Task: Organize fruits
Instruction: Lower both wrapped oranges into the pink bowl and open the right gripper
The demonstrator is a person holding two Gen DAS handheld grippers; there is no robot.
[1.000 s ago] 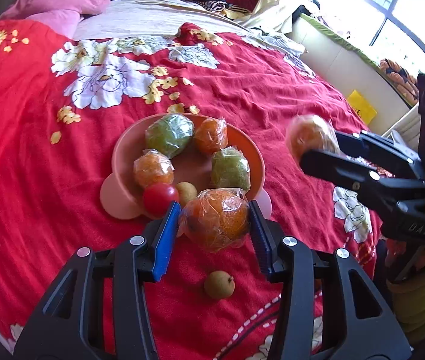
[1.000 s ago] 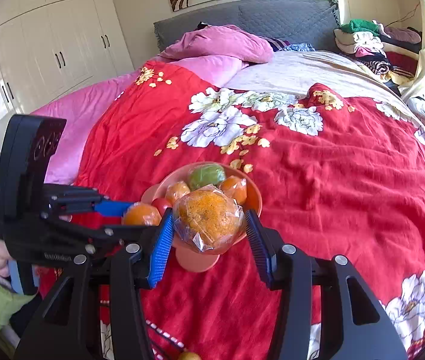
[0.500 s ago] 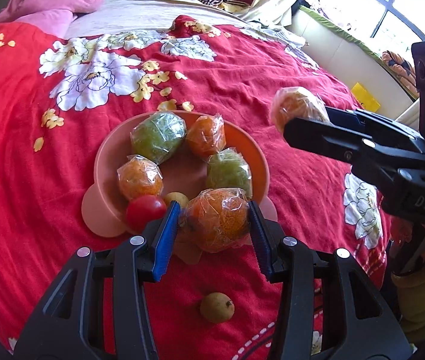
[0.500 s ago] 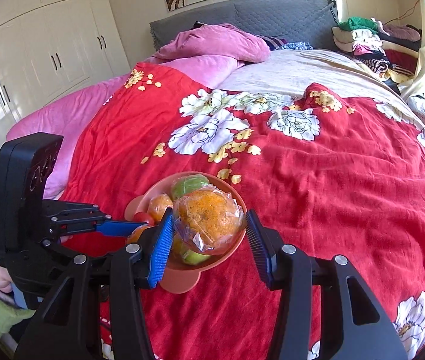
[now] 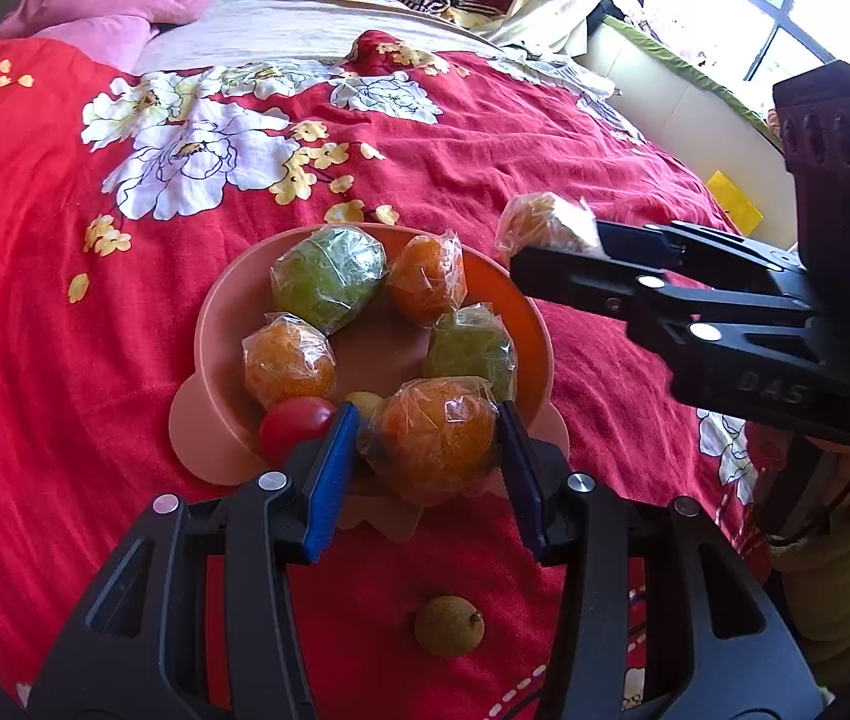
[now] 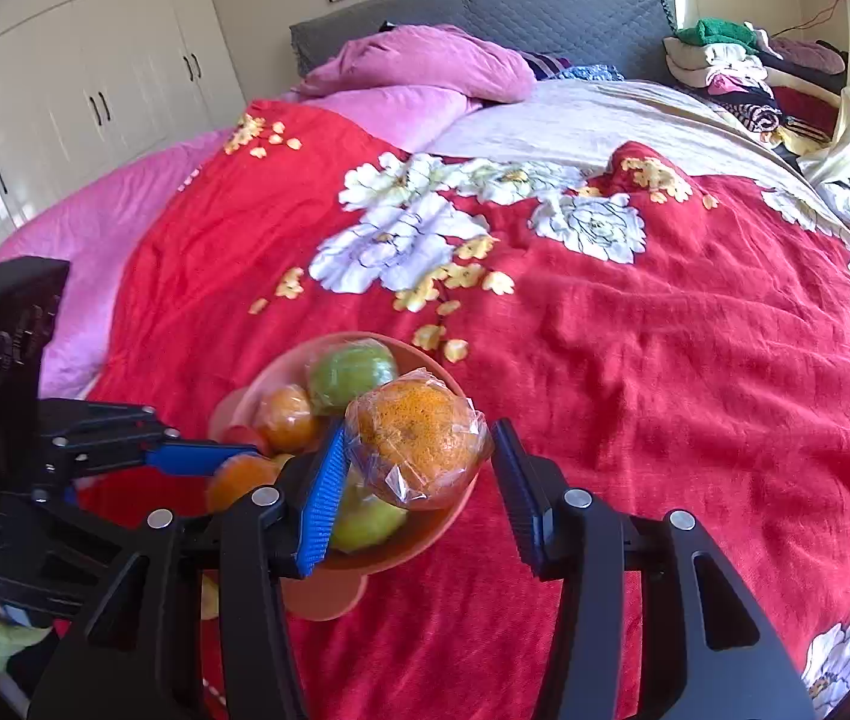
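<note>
Left gripper (image 5: 428, 453) clamped a plastic-wrapped orange (image 5: 437, 438) at the near rim of a round peach plastic bowl (image 5: 218, 324) on the red floral bedspread (image 5: 485, 144); right gripper (image 6: 416, 462) gripped another wrapped orange (image 6: 416, 441) above it.

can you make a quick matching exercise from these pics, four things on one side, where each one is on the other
Things:
1. large green wrapped fruit
2. red tomato
3. small brown fruit
4. wrapped orange

Places:
A. on the red blanket, outside the bowl
B. between the right gripper fingers
C. far side of the bowl
D. near rim of the bowl, beside the left gripper

Pairs: 1-C, 2-D, 3-A, 4-B
</note>
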